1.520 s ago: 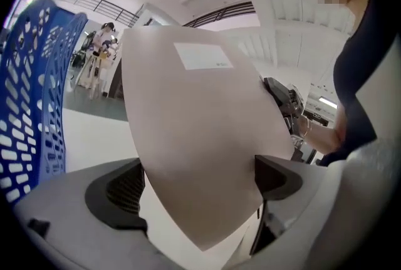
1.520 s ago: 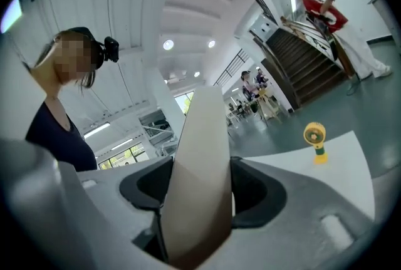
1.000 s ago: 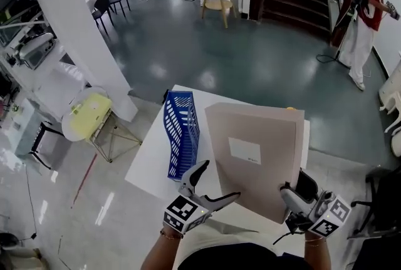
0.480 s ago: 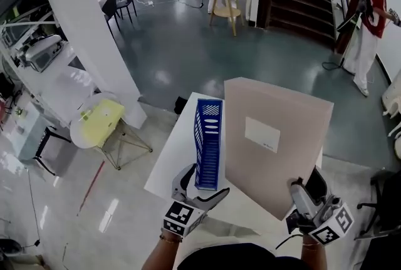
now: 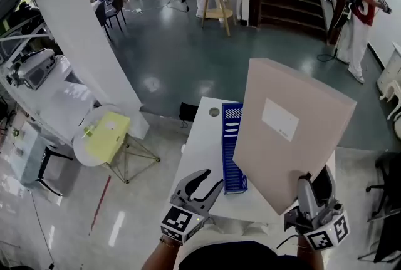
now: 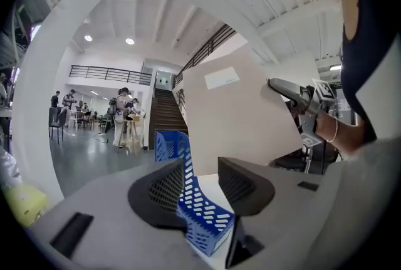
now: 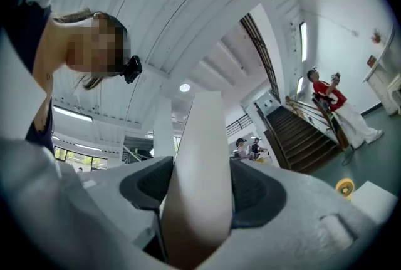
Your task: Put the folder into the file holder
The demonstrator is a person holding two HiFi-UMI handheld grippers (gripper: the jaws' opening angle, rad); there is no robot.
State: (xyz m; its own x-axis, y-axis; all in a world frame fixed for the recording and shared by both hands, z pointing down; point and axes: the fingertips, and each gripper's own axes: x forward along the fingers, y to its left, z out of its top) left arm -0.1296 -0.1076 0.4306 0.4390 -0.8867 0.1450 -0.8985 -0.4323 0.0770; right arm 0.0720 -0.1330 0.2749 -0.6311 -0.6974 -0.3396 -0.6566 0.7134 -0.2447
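Folder (image 5: pixel 294 131) is up in the air and tilted. Its lower corner is clamped between the jaws of the right gripper (image 5: pixel 315 186), whose pads press on both its faces. It hangs over the white surface (image 5: pixel 200 150), above and just right of the blue file holder (image 5: pixel 229 143) that stands there. As I judge it, the step in hand is lining up before insertion. The left gripper (image 5: pixel 211 180) sits at the holder's near end, and its jaws have just been closing with that end between them. A strip of surface shows beside one pad, so I take them as apart and not yet pressing. The next move calls for a firm hold on the holder, then turning the folder edge-on to the opening and lowering it in without tipping the holder. In the head view the folder covers the holder's right side and much of its opening. The print on the folder's label is too small to read, and the right gripper view shows only the folder's edge, not the holder
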